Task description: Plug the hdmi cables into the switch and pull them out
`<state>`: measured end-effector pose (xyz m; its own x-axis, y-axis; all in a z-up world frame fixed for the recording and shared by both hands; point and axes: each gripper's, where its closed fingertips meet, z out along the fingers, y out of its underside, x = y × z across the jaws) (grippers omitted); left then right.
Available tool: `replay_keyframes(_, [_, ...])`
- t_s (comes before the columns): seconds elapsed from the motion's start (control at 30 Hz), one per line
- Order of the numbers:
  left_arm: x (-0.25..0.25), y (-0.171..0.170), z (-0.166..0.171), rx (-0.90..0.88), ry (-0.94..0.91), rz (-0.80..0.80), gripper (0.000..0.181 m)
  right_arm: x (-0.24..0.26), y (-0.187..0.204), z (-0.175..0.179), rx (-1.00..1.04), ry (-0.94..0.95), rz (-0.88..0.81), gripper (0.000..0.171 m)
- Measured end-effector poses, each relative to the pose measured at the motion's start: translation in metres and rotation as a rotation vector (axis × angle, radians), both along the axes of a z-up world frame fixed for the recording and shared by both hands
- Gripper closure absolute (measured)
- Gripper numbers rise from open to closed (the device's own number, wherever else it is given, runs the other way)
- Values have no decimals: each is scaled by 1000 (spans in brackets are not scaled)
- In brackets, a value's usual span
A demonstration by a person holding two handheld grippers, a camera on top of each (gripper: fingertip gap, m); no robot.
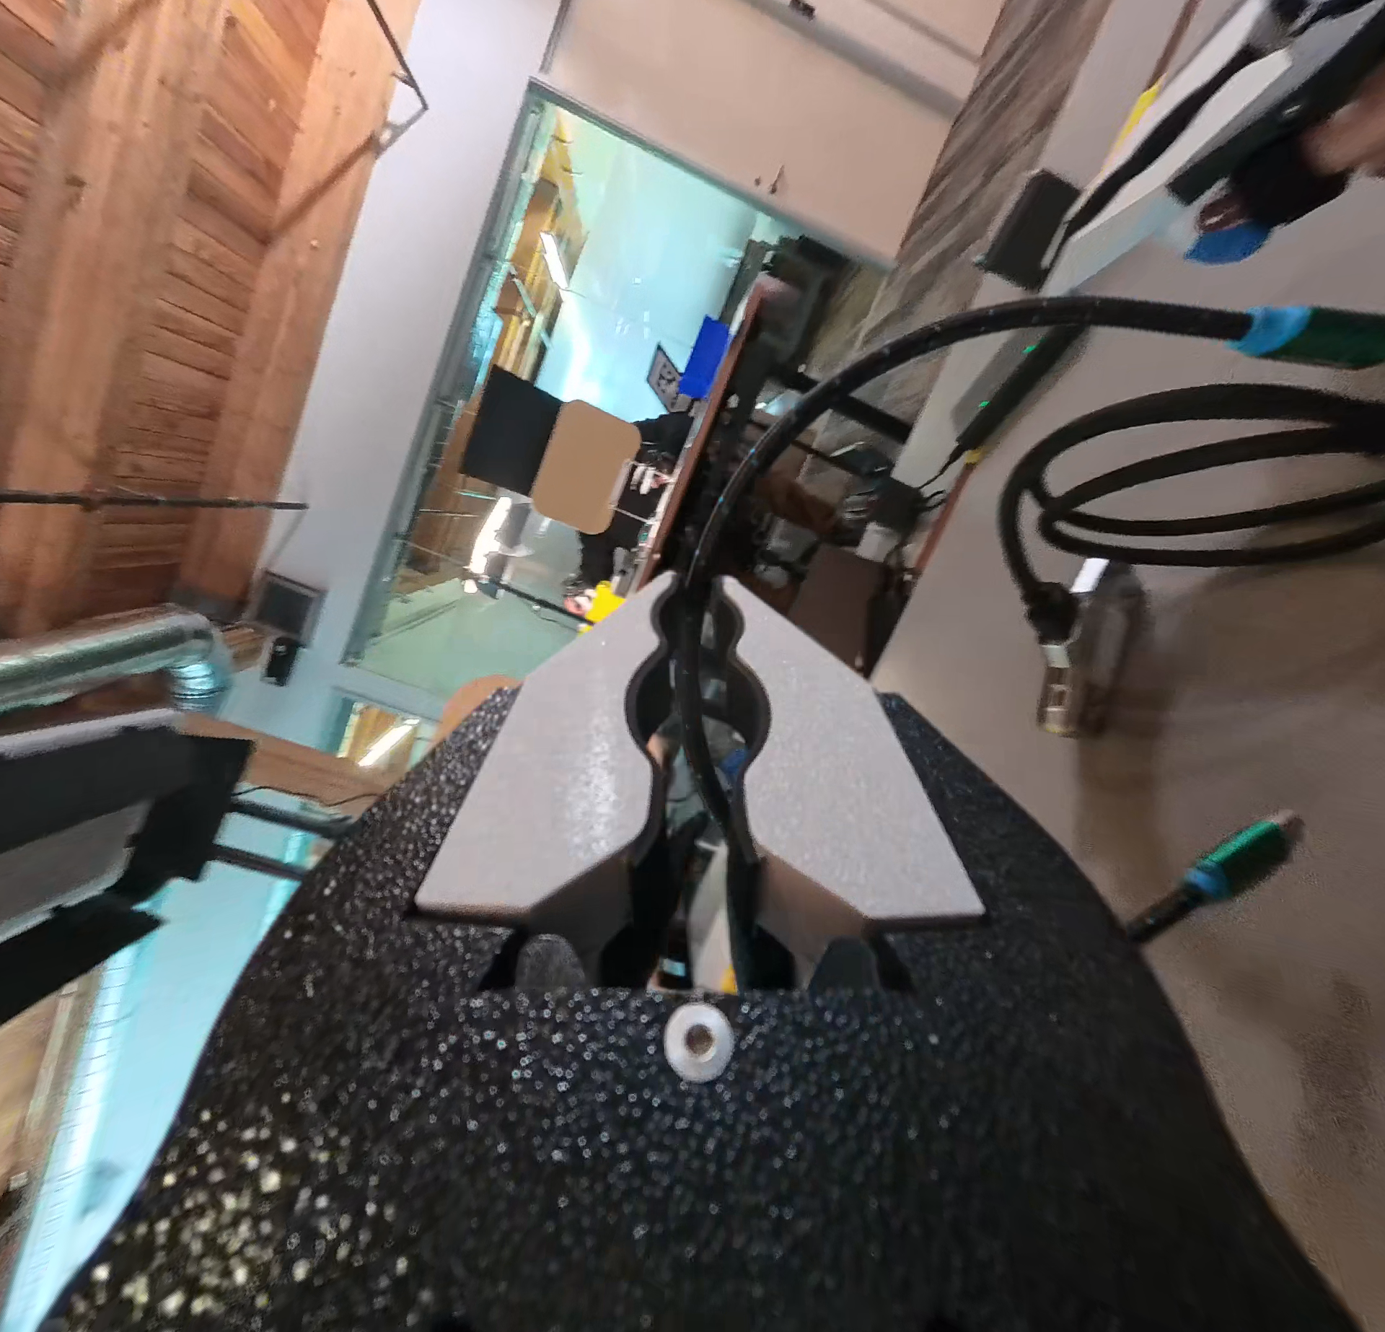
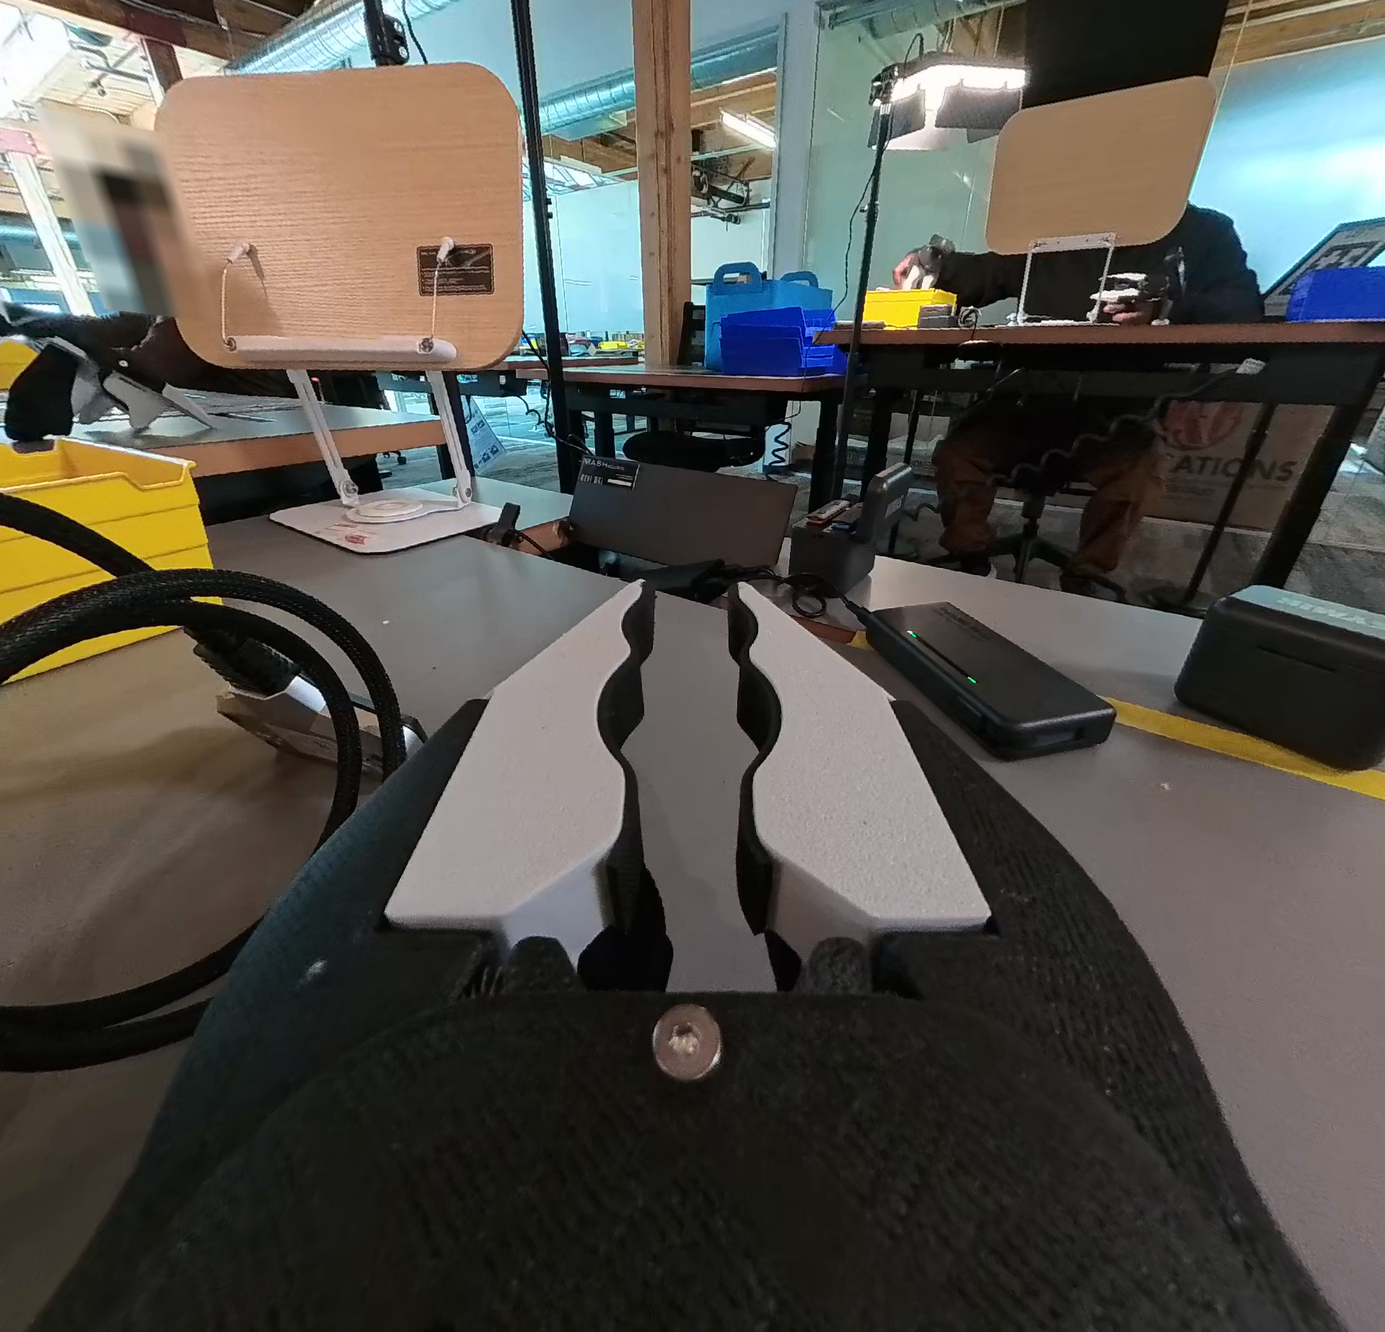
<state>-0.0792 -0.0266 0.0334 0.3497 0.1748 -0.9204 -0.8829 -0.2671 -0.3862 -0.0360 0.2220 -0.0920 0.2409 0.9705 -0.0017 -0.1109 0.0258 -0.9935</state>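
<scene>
HDMI cable point(image 1: 693, 666) threads between left jaws; braided coil point(image 2: 187, 621) beside switch point(image 2: 989, 685).

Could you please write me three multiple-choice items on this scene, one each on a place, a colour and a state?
1. Where does the yellow bin stand in the right wrist view?
A. far left of the table
B. far right of the table
C. between the fingers

2. What colour is the metal shell of the loose plug lying on the table in the left wrist view?
A. red
B. green
C. white

3. What is the left hand-held gripper doing?
A. standing open and empty
B. shut on a thin black cable
C. gripping the yellow bin

Answers:
1. A, it sits at the left edge, behind the braided cable coil.
2. B, green shell with a blue collar.
3. B, the cable runs between its closed fingers.
</scene>
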Motion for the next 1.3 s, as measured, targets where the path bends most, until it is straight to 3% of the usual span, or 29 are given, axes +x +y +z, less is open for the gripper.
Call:
replay_keyframes(0.13, [-3, 12, -32, -54, -36, -4, 176, 0, 0, 0, 4, -2, -2, 153])
replay_keyframes(0.43, [-17, 29, -59, -19, -70, 43, 175, 0, 1, 0, -2, 1, -1, 153])
replay_keyframes(0.63, [-40, 39, -95, -116, -266, 138, 132, 0, 0, 0, -5, 3, 2, 153])
replay_keyframes(0.73, [-44, 39, -114, -160, -433, 167, 85, 0, 1, 0, -7, 2, 1, 153])
replay_keyframes(0.83, [-42, 28, -140, -253, -554, 204, 65, 0, 1, 0, -12, 6, 2, 153])
replay_keyframes(0.9, [-36, 18, -152, -288, -568, 215, 64, 0, 1, 0, -17, 6, 5, 153])
replay_keyframes(1.03, [-25, -6, -149, -264, -498, 216, 80, 0, 0, -1, -16, 3, 7, 153])
replay_keyframes(1.2, [-41, -49, -122, -232, -601, 241, 84, 0, 1, 0, -23, 7, 7, 153])
replay_keyframes(1.3, [-70, -80, -92, -215, -576, 267, 102, 0, 1, 0, -25, 9, 8, 153])
